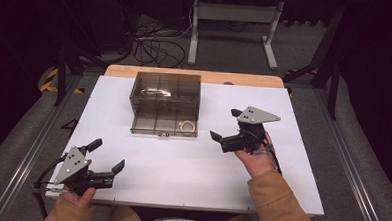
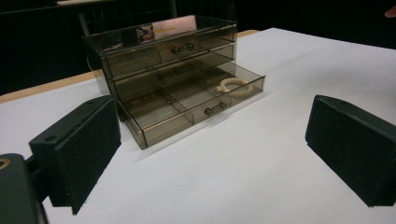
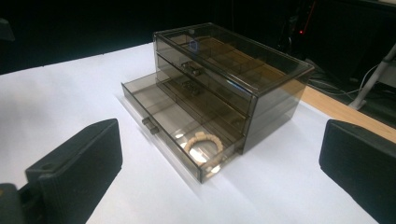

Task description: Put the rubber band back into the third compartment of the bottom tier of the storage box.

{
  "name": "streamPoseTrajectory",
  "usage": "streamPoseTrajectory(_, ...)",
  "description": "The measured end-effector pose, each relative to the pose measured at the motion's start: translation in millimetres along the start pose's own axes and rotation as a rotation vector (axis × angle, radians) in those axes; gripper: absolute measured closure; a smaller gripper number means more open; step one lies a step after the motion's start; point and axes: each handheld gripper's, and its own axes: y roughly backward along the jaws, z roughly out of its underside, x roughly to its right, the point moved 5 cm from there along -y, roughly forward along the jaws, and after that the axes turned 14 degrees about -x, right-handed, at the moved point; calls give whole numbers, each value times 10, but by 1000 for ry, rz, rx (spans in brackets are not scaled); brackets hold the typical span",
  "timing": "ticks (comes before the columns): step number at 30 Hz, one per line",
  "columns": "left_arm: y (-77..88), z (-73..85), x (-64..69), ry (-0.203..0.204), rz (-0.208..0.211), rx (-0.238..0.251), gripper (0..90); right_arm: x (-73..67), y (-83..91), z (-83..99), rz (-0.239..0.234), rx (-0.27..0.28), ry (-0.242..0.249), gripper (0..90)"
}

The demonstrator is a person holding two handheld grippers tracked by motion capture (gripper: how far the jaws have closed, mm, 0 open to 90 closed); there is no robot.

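No legible text, label or number anywhere.

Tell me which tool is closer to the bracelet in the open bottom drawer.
Right. The right tool sits just past the bracelet, off the open drawer's end. The left tool is back by the table's near corner, well away.

Overhead light leaves the white table [image 1: 181, 165] bright while the surroundings stay nearly black (the floor barely reads); the smoky drawer box [image 3: 224, 88] shows soft glare, and near jaws blur slightly
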Motion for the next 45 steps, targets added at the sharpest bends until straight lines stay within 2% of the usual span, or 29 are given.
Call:
streamPoseTrajectory(5, 2, 1, -5, 3, -2, 0, 39, 23, 102, 122, 18, 15, -3, 0)
streamPoseTrajectory(9, 3, 1, -4, 4, 0, 1, 38, 30, 179, 249, 14, 15, -12, 0)
streamPoseTrajectory(14, 3, 1, -5, -4, -8, -2, 31, 34, 238, 412, 20, 29, -16, 0)
streamPoseTrajectory(20, -1, 5, 0, -10, -5, -7, 26, 48, 280, 624, 15, 20, -26, 0)
streamPoseTrajectory(25, -2, 8, -1, -8, 0, -6, 26, 55, 298, 796, 5, 0, -67, 0)
streamPoseTrajectory(33, -13, 10, 0, -13, -1, -12, 25, 48, 327, 998, -14, 9, -104, 0)
streamPoseTrajectory(37, -10, 13, 2, -21, 10, -6, 22, 36, 319, 1095, -35, 8, -107, 0)
streamPoseTrajectory(45, -19, 27, -7, -22, 15, -12, 21, -38, 299, 1244, -37, 0, -83, 0)
